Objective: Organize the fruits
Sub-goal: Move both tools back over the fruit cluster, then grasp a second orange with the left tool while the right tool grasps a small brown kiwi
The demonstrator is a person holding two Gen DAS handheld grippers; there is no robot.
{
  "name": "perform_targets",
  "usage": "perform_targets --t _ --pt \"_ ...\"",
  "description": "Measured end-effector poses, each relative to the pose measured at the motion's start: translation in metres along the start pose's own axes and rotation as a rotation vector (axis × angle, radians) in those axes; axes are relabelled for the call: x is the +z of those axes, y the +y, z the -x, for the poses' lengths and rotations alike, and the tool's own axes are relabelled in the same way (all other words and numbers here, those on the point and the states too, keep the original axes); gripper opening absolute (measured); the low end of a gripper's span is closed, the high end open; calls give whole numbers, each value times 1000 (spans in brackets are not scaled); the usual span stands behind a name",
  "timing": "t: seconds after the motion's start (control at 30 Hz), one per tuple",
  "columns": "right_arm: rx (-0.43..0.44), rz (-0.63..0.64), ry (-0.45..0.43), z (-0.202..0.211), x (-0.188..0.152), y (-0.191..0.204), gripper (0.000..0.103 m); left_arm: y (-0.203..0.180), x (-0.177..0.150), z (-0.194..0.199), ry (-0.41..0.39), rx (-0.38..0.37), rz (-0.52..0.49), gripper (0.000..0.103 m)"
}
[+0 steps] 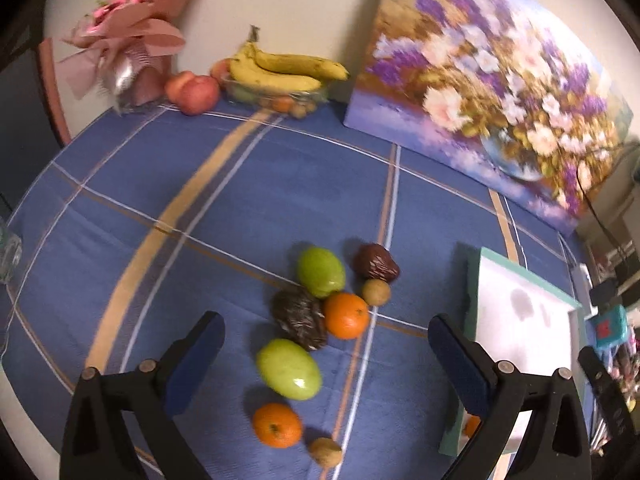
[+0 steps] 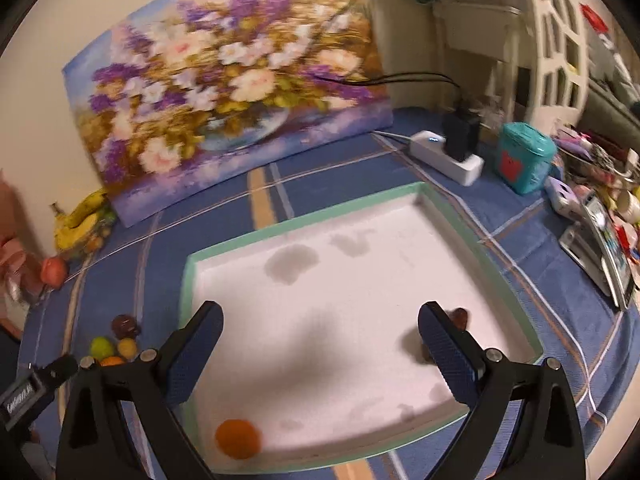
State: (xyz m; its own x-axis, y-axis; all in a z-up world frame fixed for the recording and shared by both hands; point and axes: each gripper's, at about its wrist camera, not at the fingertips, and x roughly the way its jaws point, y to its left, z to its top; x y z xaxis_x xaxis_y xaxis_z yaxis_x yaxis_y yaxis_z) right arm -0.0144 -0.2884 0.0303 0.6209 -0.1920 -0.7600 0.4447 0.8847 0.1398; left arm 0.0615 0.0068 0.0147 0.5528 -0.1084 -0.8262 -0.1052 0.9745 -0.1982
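In the left wrist view, loose fruit lies on the blue tablecloth: two green fruits (image 1: 289, 369) (image 1: 321, 266), two oranges (image 1: 346, 315) (image 1: 277, 425), two dark wrapped pieces (image 1: 299, 317) (image 1: 377, 262) and two small brown fruits (image 1: 376, 292) (image 1: 326, 451). My left gripper (image 1: 326, 360) is open above them, empty. In the right wrist view, a white tray with a green rim (image 2: 304, 220) holds an orange (image 2: 237, 438) at its near left corner and a dark fruit (image 2: 459, 317) at the right. My right gripper (image 2: 320, 344) is open over the tray, empty.
A flower painting (image 1: 480, 88) leans on the wall. A bowl with bananas (image 1: 280, 72), peaches (image 1: 192, 90) and a pink bouquet (image 1: 128, 44) stand at the back. A power strip (image 2: 444, 156), a teal box (image 2: 524, 156) and clutter lie right of the tray.
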Motion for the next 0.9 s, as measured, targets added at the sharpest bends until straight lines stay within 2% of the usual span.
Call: perform_targets --t 0.23,0.3,0.43,0.47,0.57,0.63,0.7,0.8,0.9 --pt "134 102 85 6 -16 52 98 41 0 14 14 29 62 100" --pt "179 125 111 8 -23 67 98 52 -2 16 25 40 81 92" --pt "236 168 161 9 -38 90 97 70 -8 14 73 39 106 84" --pt "246 179 170 10 -41 95 95 73 -10 14 85 30 111 83" --pt "267 235 207 10 -53 113 78 83 -16 8 136 3 157 83" --pt "279 274 244 7 -61 120 76 89 -18 3 163 19 191 83" --pt "301 323 302 2 -73 131 67 95 -20 2 172 44 217 83" --pt "329 364 378 -7 -86 143 66 104 -23 1 184 59 263 83" --pt "359 376 438 -14 -97 148 60 112 -24 -2 196 74 292 83"
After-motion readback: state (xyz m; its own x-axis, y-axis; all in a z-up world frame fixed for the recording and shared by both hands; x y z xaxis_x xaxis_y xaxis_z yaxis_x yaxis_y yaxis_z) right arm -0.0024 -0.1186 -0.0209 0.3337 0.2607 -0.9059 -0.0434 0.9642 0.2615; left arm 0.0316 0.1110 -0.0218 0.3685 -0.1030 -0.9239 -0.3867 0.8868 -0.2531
